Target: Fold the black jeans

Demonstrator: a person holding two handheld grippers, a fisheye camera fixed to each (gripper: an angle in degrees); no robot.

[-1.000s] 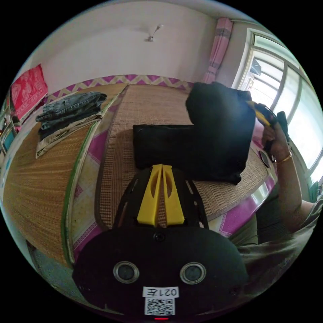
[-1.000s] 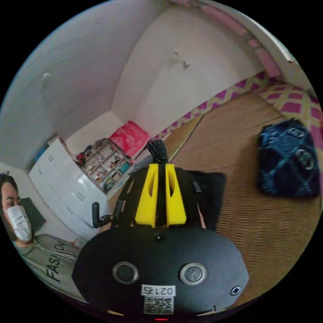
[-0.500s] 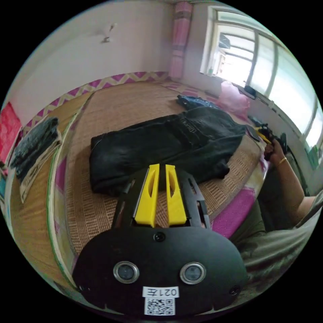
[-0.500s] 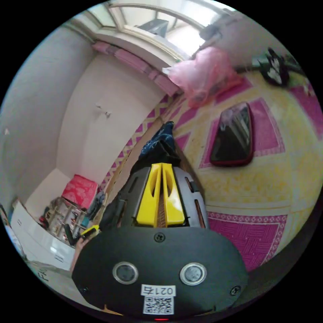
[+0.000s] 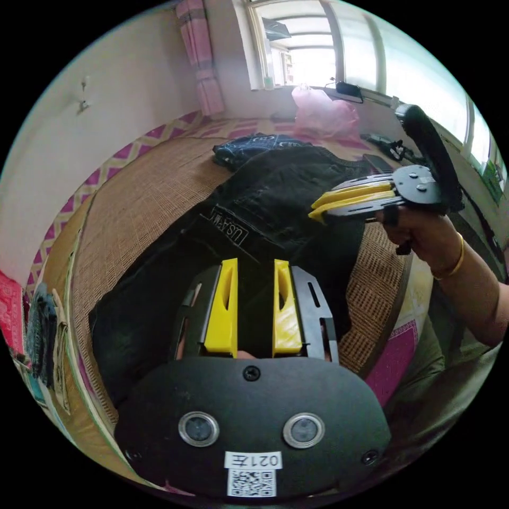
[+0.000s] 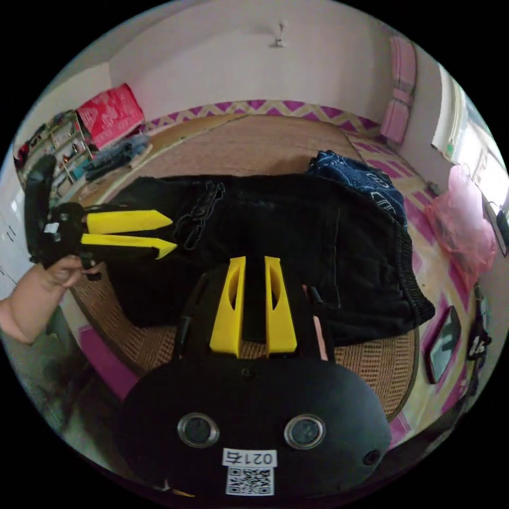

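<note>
Jeans (image 6: 297, 233) lengthwise across mat, waistband toward window.

Left gripper (image 5: 255, 262) and right gripper (image 6: 253, 260) — jaws parted, empty.

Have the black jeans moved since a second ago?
Yes. The jeans, then folded with one part lifted off the mat, now lie opened out flat across it, reaching the blue cloth.
</note>
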